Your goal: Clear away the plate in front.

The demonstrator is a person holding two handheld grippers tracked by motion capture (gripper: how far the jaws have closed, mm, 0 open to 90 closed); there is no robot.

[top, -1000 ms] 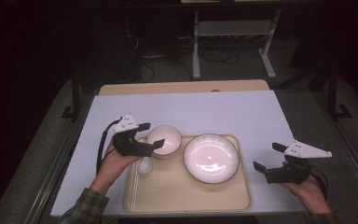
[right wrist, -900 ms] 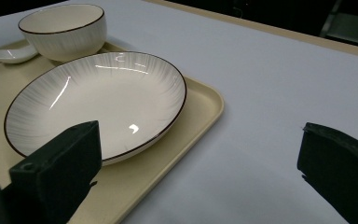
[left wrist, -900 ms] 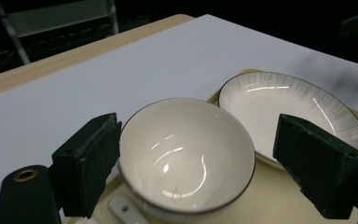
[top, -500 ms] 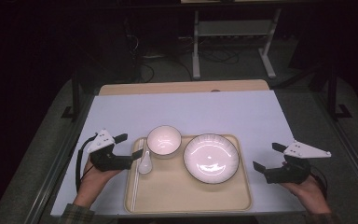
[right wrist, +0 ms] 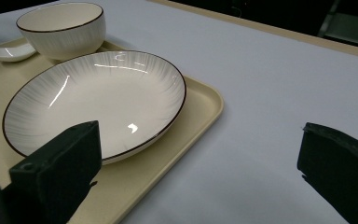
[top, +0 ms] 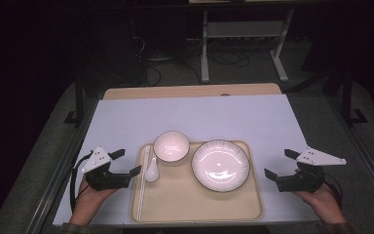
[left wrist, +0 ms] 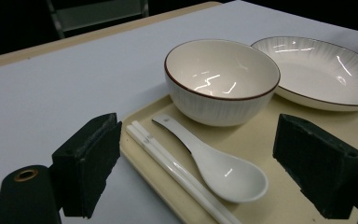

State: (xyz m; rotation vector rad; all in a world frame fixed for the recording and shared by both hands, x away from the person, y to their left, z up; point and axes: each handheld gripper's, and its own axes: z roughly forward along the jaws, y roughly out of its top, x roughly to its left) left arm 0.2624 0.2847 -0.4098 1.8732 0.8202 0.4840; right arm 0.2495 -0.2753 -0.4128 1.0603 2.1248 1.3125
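From above, tray [top: 175, 204] between both grippers — left [top: 129, 162], right [top: 274, 163] — jaws wide, empty; up close, chopsticks [left wrist: 168, 163] distinct beside spoon [left wrist: 214, 163].

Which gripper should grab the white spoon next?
Probably the left gripper. It sits open right beside the spoon and chopsticks at the tray's left edge. The right gripper waits off the tray's far side, past the plate.

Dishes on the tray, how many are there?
2. The small bowl sits at the tray's far edge, left of centre. The wide plate lies just right of it. Neither gripper holds one.
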